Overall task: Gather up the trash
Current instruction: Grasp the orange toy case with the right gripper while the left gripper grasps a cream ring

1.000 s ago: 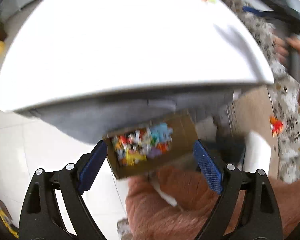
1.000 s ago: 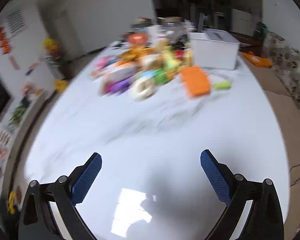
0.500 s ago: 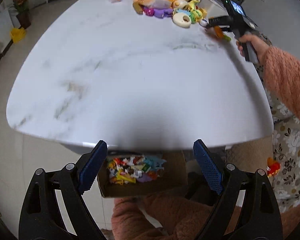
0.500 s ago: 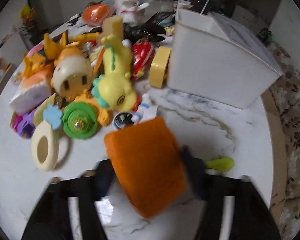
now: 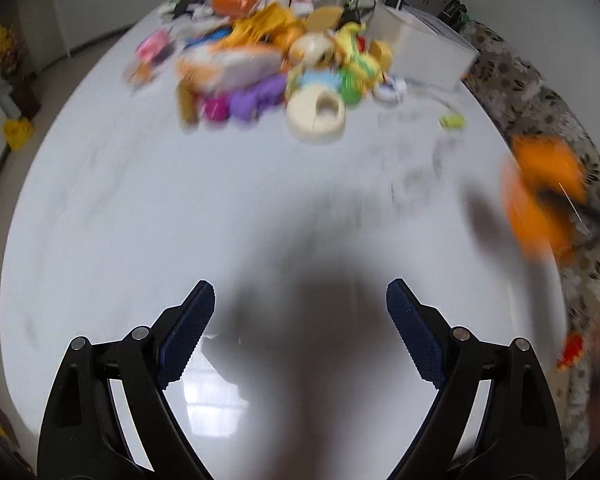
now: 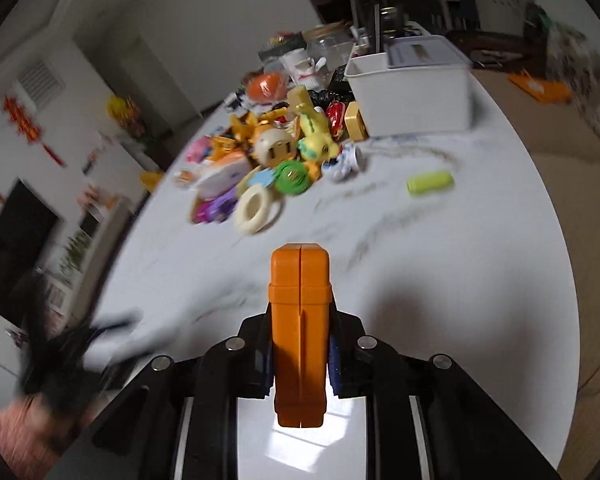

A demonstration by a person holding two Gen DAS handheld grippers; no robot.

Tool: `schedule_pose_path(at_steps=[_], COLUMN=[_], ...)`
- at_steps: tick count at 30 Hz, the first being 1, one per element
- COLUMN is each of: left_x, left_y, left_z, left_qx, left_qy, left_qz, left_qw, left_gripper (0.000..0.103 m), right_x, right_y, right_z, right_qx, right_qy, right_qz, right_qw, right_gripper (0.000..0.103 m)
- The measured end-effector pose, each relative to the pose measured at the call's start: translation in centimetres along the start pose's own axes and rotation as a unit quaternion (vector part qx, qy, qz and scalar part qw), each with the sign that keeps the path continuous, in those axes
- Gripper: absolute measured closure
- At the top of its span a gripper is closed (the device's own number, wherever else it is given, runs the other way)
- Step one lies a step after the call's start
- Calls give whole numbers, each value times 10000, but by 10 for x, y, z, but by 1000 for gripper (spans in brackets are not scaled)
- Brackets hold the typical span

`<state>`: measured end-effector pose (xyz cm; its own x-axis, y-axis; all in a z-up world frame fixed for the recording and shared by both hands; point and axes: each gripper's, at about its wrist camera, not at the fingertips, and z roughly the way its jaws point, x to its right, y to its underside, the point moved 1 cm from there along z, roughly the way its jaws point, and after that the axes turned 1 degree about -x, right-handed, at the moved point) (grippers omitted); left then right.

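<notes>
so right gripper [image 6: 300, 360] clamps orange case [image 6: 299, 320] edge-on, lifted off table [image 6: 480, 280] for carry. left gripper [image 5: 300, 332] wide open, empty, free for next pick.

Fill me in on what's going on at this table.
A person is clearing a white marble table. The right tool is shut on an orange plastic case, held edge-up above the tabletop. The left tool is open and holds nothing. A toy pile and a white bin sit at the far end.
</notes>
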<state>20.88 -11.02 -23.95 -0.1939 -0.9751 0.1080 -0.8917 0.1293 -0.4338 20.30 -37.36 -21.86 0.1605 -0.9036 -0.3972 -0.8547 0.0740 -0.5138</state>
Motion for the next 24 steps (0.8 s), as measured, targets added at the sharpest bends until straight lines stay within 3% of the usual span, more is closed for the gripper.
schedule_pose_path(at_steps=[6,9,11,13,14,19,24], left_x=[39,46,42,40,38,32,26], left_y=[-92,-124,-139,-144,-144,-139,-121], left_z=[70,99,114,121,125,119,87], left_qx=[-183,-387,-528,-622,-701,-743,-641], left_qy=[-685,-931,-892,-764,-710,-642,-501], left_qz=[343,188,-116,-245,-310,-339,-142], left_qw=[9969,9947,9945,9948,9945,9946,9966], left_gripper=[17,17,17,31,45,46,48], right_x=[0,2,4,6,8,12,-1], right_y=[63,79,86,92,94,96,87], right_z=[-43,-53,-57,-62,-64,-70,-66], right_qx=[65,61,35,31,13,90,123], right_qy=[-302,-273,-273,-217,-205,-210,-232], right_qz=[546,688,778,815,835,945,766], right_qw=[9980,9972,9966,9964,9963,9953,9967], right_gripper=[83,83,83,83,83,82,82])
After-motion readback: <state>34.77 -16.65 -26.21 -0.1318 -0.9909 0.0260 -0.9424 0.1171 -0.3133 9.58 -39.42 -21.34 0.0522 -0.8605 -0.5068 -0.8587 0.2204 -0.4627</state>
